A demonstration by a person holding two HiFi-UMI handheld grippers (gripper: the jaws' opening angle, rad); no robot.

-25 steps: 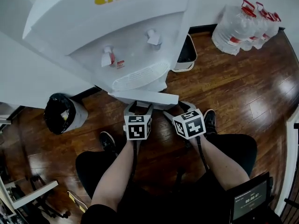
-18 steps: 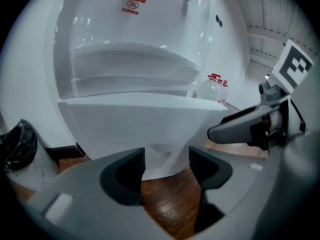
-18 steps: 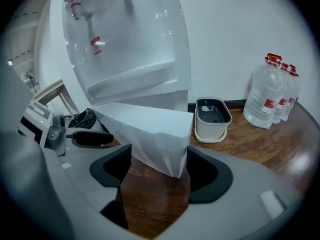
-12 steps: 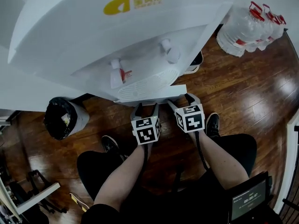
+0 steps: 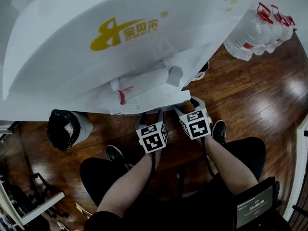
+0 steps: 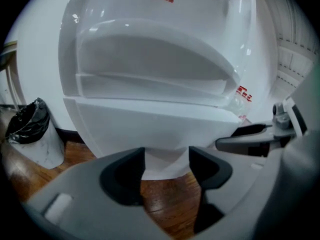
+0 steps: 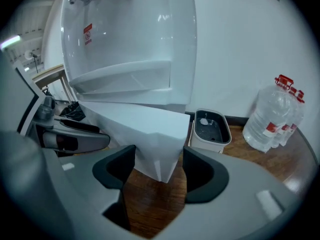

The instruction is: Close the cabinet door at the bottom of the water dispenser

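The white water dispenser [image 5: 120, 37] fills the top of the head view. Its bottom cabinet door [image 5: 161, 99] stands out toward me, ajar. My left gripper [image 5: 149, 114] is under the door's front edge, its jaws open. In the left gripper view the door panel [image 6: 150, 129] lies just beyond the left gripper [image 6: 166, 166], which holds nothing. My right gripper [image 5: 186, 106] is at the door's right end. In the right gripper view the door's lower corner [image 7: 150, 139] sits between the jaws of the right gripper [image 7: 159, 166]. They are closing, with gaps on both sides.
A bin with a black liner [image 5: 67, 126] stands left of the dispenser. A small grey tray-like bin [image 7: 211, 129] and several large water bottles [image 5: 255, 28] stand to its right. My shoes [image 5: 219, 129] rest on the wooden floor [image 5: 260, 95]. A small screen [image 5: 255, 208] sits bottom right.
Both grippers moved forward and a little right, staying at the door's front edge. The head has leaned over, so the dispenser's top now covers more of the view.
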